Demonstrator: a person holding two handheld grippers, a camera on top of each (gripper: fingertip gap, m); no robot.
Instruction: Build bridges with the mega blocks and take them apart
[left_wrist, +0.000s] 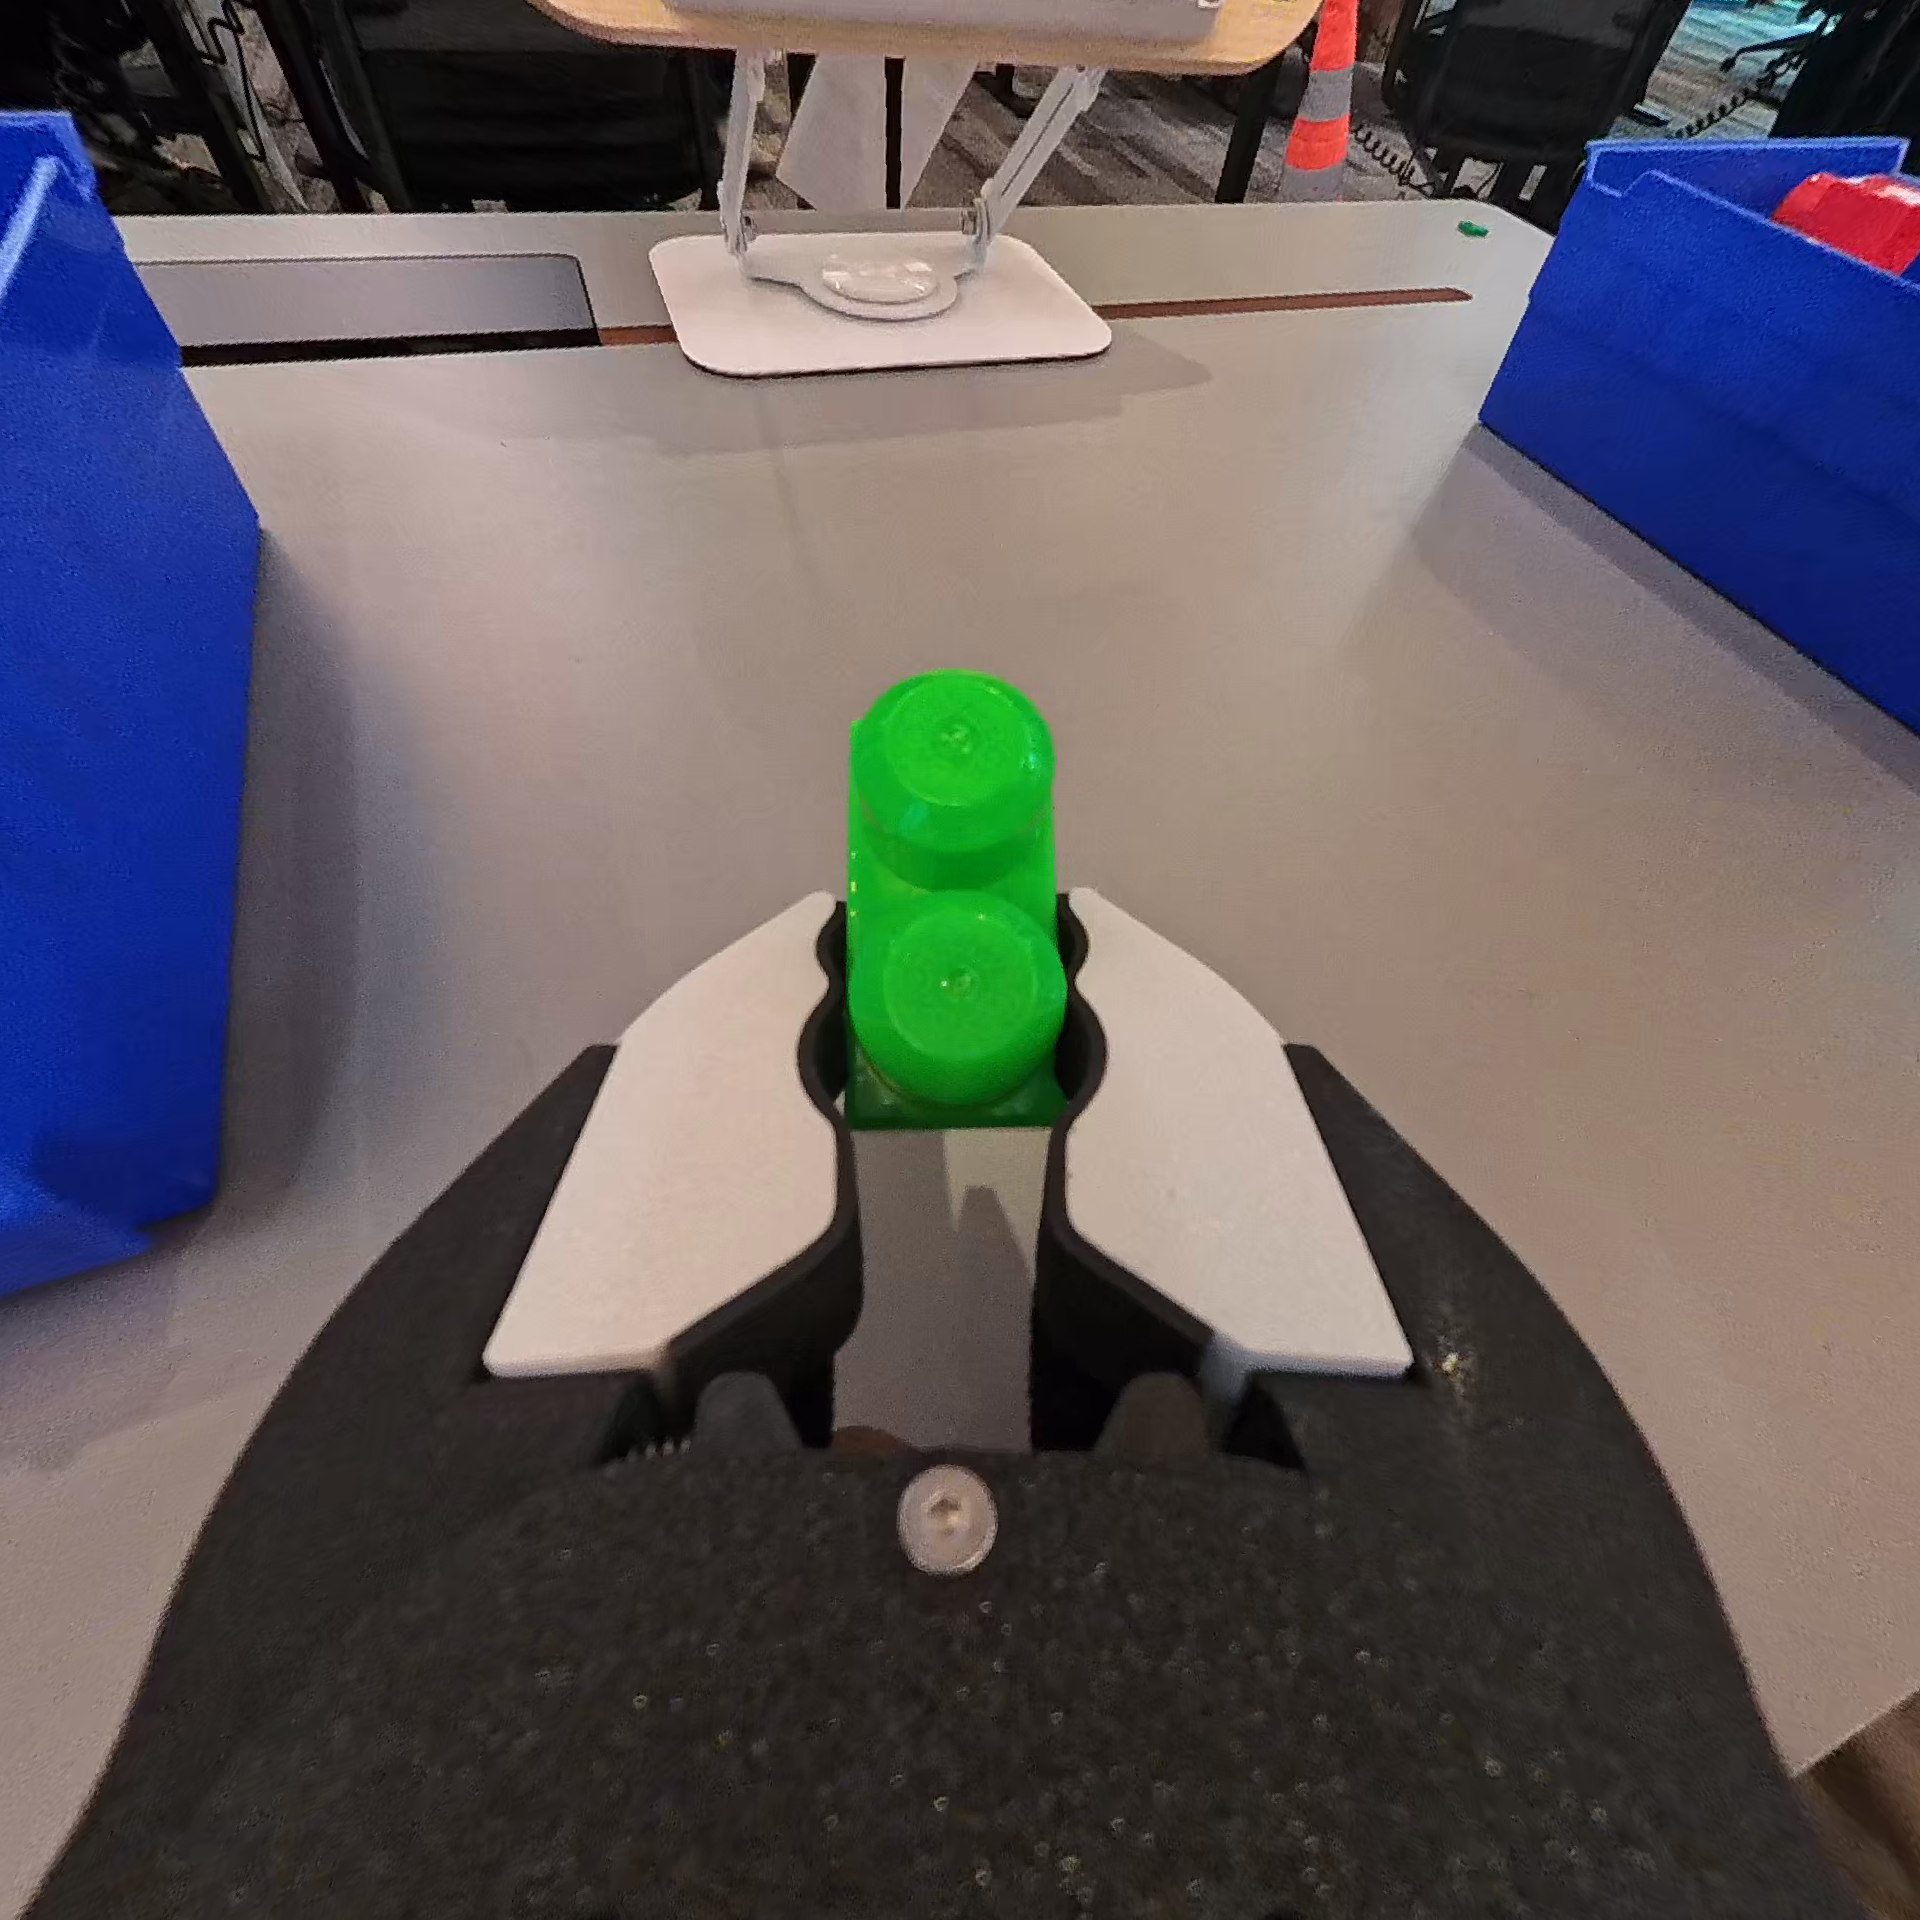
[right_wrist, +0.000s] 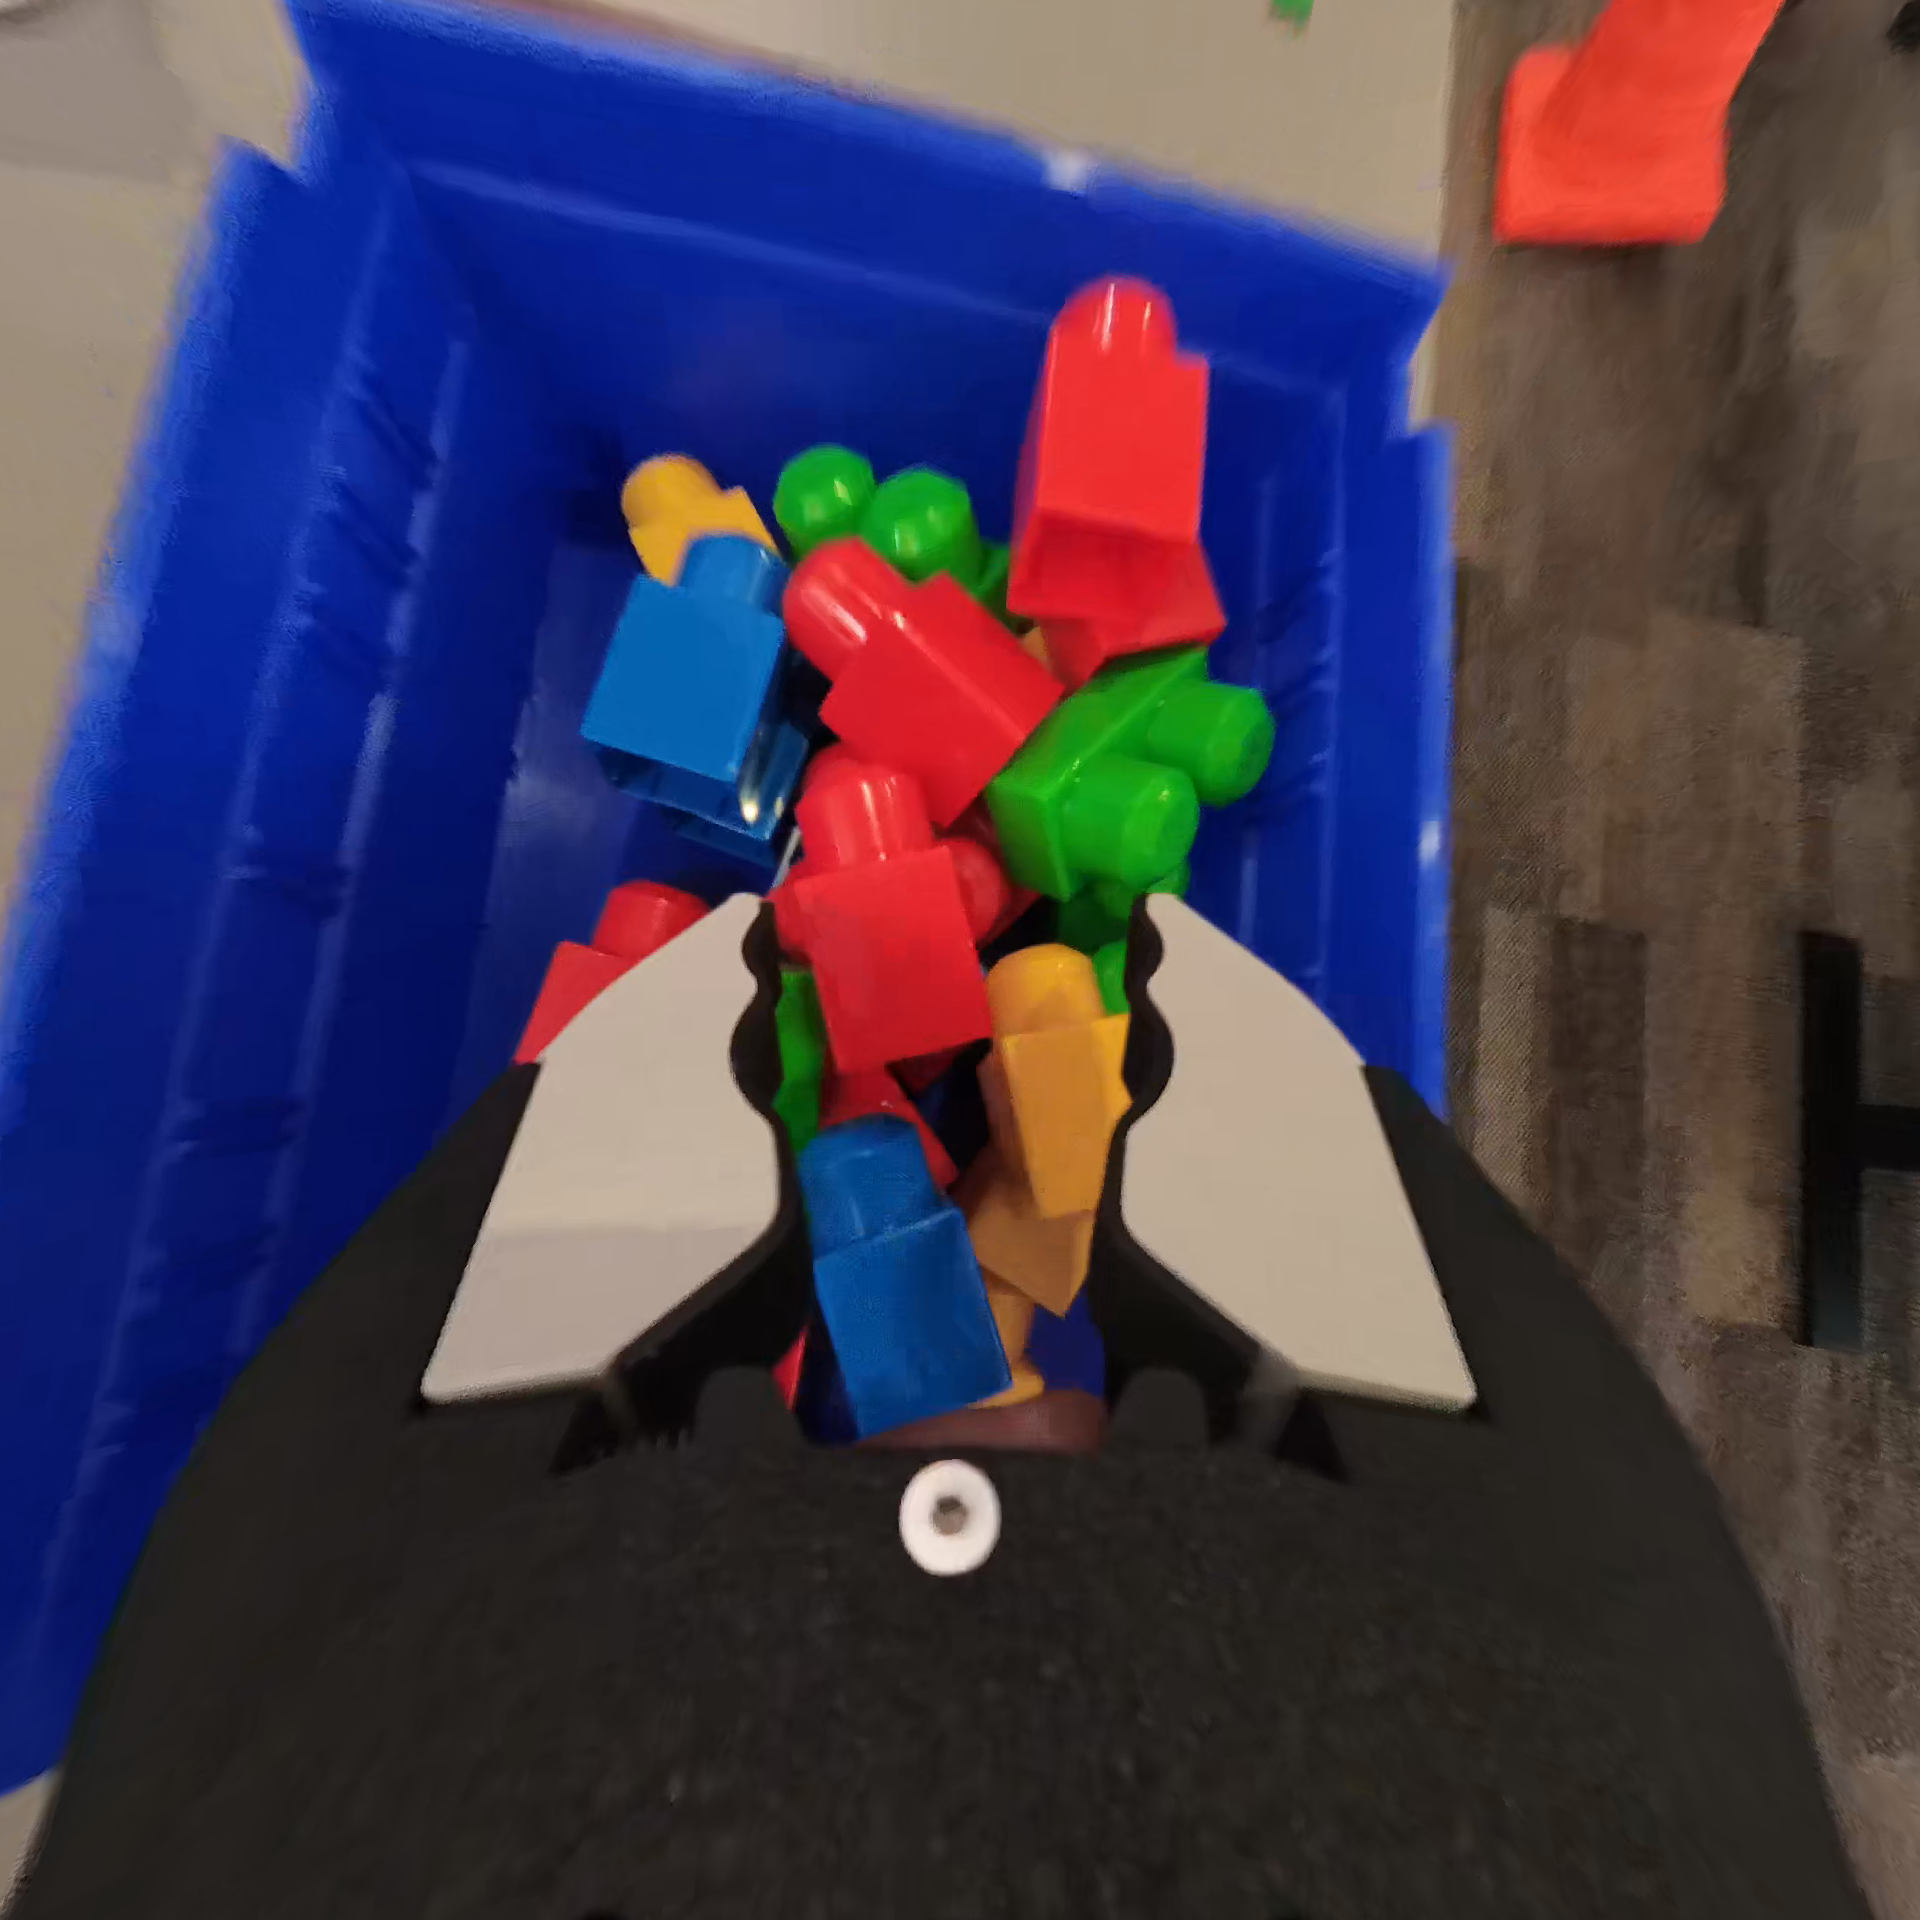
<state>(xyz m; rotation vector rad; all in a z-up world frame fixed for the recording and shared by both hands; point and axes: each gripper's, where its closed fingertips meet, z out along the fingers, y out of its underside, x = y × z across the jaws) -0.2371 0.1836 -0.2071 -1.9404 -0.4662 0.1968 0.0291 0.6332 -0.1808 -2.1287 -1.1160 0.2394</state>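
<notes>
So on my left claw (left_wrist: 956, 997) I've got a bright green two-stud block (left_wrist: 951, 894) pinched between the fingers, studs facing up at the camera, held over the grey tabletop (left_wrist: 1195, 644). The near stud sits right between the fingertips and the far one pokes out past them. There's a blue bin (left_wrist: 104, 727) off to the left side and another blue bin (left_wrist: 1714, 395) on the right with something red inside, plus a white stand base (left_wrist: 883, 301) at the far edge of the tabletop. My right claw (right_wrist: 951, 997) is spread wide and holding nothing, hanging right above the blue bin of blocks (right_wrist: 312, 623) (picture's pretty blurry here). Inside is a jumble: red blocks (right_wrist: 914, 665), green ones (right_wrist: 1101, 779), a blue block (right_wrist: 696, 686), yellow pieces (right_wrist: 1060, 1081). A red block (right_wrist: 894, 935) sits between the fingertips, but I can't tell if they're touching it.
</notes>
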